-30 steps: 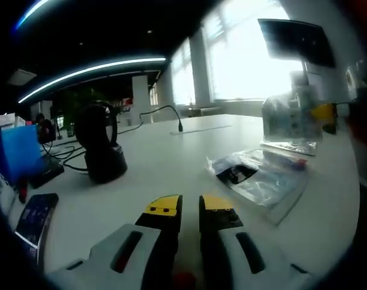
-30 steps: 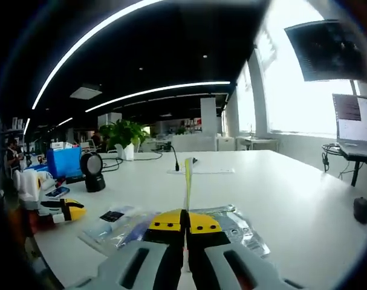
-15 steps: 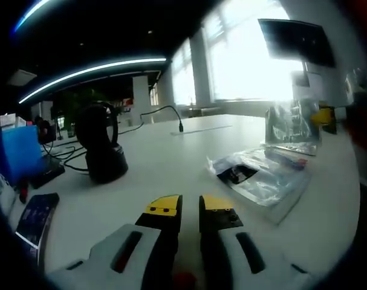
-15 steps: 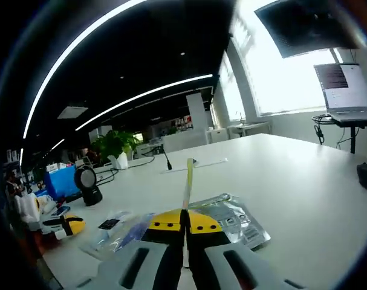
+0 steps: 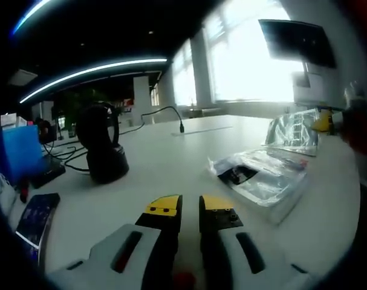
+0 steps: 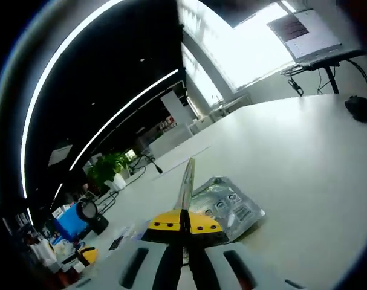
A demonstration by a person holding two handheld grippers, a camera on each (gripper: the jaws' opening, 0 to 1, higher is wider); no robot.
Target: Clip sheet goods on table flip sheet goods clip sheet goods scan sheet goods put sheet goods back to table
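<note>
1. The right tongs (image 6: pixel 184 225) are clenched on a thin sheet pack (image 6: pixel 186 181), held edge-on at 12 o'clock.
2. The left tongs (image 5: pixel 190 205) are slightly parted, empty.
3. Clipping seems done; scanning at the scanner (image 5: pixel 100 145), 11 o'clock across the surface (image 5: pixel 165 160), is judged outstanding.

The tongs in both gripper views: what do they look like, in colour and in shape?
The left tongs and the right tongs look alike: two black jaws with yellow tips, rising from pale grey bodies that carry dark slots. A small red part shows low between the left pair.
</note>
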